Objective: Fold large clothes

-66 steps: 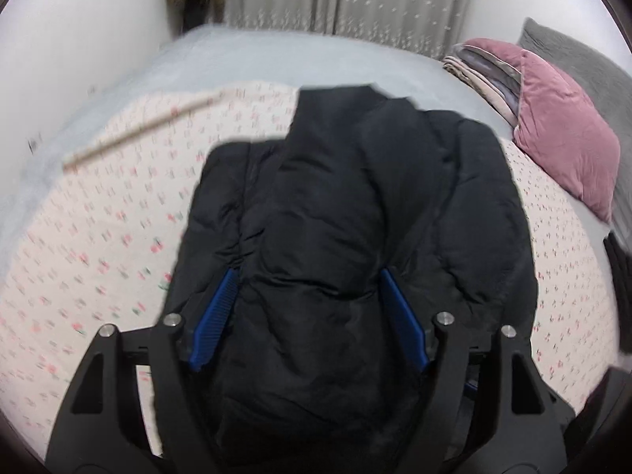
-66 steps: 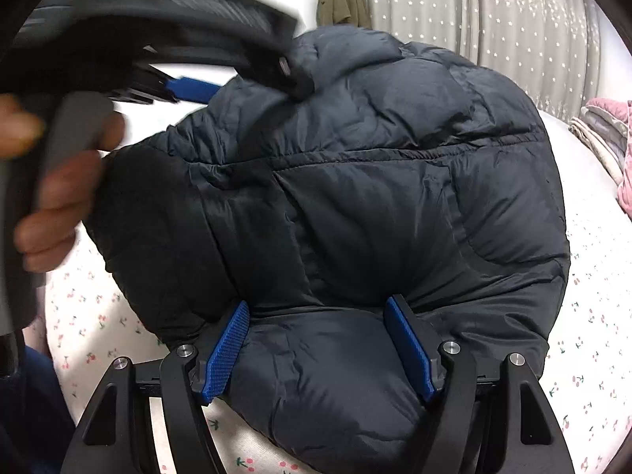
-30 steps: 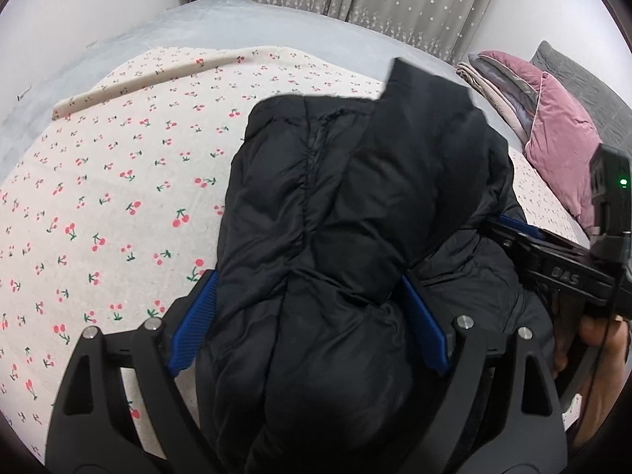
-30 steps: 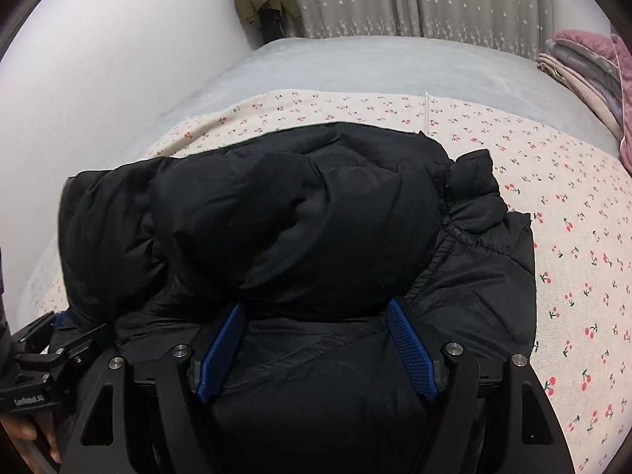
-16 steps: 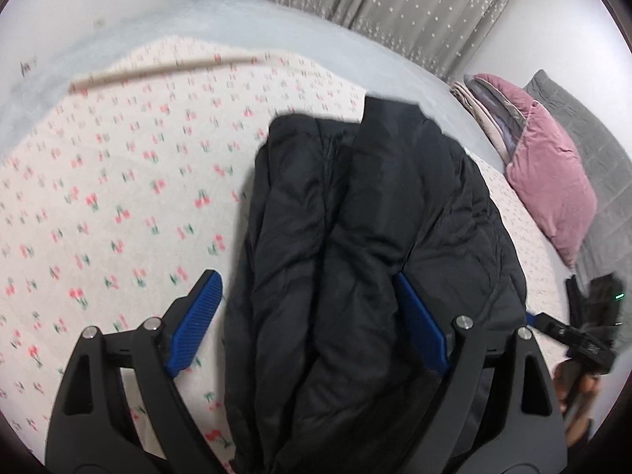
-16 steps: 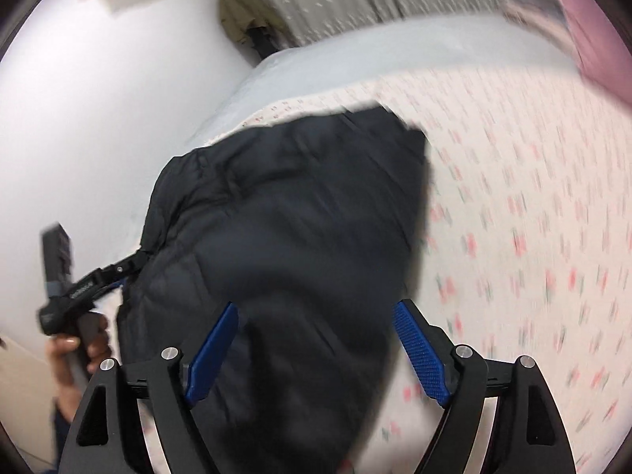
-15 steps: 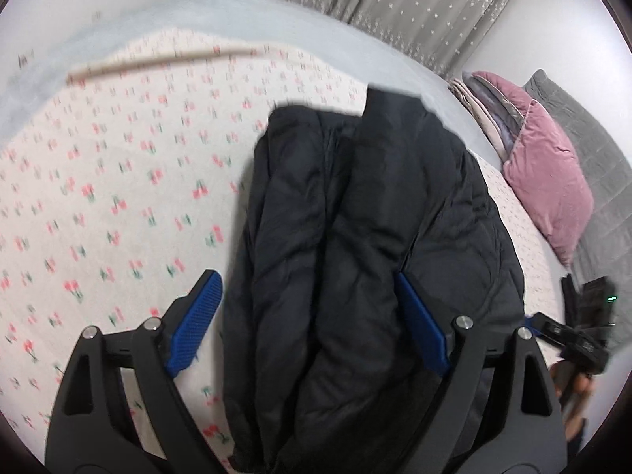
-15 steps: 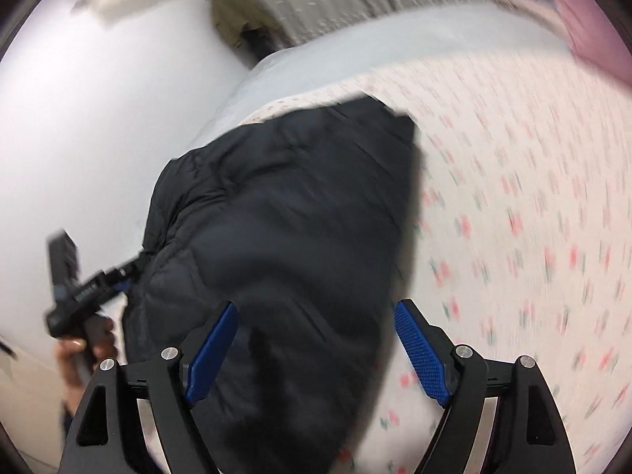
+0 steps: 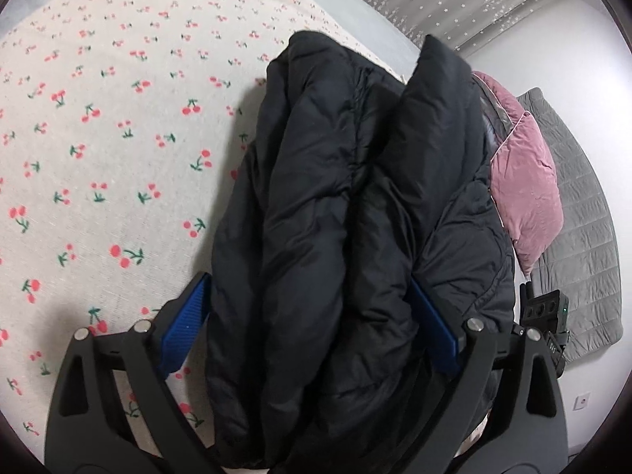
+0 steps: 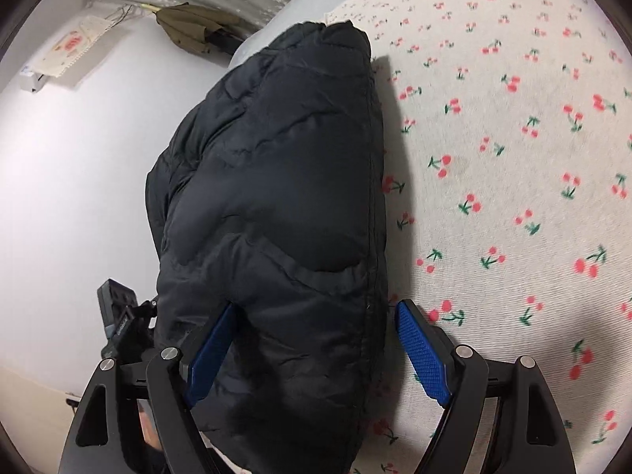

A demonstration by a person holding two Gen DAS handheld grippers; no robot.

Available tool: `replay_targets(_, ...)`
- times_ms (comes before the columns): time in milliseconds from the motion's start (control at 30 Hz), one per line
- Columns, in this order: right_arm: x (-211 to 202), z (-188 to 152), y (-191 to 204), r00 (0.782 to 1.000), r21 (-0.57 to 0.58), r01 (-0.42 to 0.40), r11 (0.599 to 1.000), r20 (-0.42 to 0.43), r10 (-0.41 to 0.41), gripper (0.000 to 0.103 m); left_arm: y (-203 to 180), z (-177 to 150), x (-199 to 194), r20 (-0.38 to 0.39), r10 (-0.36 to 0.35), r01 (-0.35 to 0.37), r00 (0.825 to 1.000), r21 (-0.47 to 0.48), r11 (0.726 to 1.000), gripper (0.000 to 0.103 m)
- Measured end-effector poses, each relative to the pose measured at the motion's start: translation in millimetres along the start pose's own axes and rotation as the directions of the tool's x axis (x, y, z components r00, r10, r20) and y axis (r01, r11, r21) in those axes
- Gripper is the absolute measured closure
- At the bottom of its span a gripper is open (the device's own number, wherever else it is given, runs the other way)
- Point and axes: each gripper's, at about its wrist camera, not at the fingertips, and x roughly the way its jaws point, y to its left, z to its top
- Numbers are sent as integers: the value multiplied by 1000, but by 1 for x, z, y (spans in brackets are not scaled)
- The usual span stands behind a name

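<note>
One folded black jacket (image 9: 339, 213) sits between two wide grippers, left gripper (image 9: 312, 328) opening.

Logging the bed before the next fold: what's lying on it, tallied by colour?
Black: 1, the folded puffer jacket
Pink: 1, the velvet pillow
Grey: 1, the quilted blanket
Cream with red cherries: 1, the printed sheet
Total: 4
</note>
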Motion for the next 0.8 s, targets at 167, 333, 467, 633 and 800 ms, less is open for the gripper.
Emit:
replay_targets(167,7,-1,-1,999,9,-31,999,10,31,19,-2,-3,6,-24,-10,10,1000,-6,1000,7)
replay_targets(333,10,-2,9,999,-11,-23,1000,27,23,17,3,0,8,-41,-45,44,998,-34,998,7)
replay_targets(467,8,-5,20,999,-54,9,999,44,-6,19,-1,0,7,-21,-58,58,998,-22,998,21)
replay_targets(633,4,-12,52,989,-199,129,972,98,-111,44,-13,-2,5,32,-64,65,997,-33,997,48)
replay_targets(800,-2,-15,82,972,-335,222,916,154,-179,68,-28,-3,2,95,-70,74,993,-37,997,72)
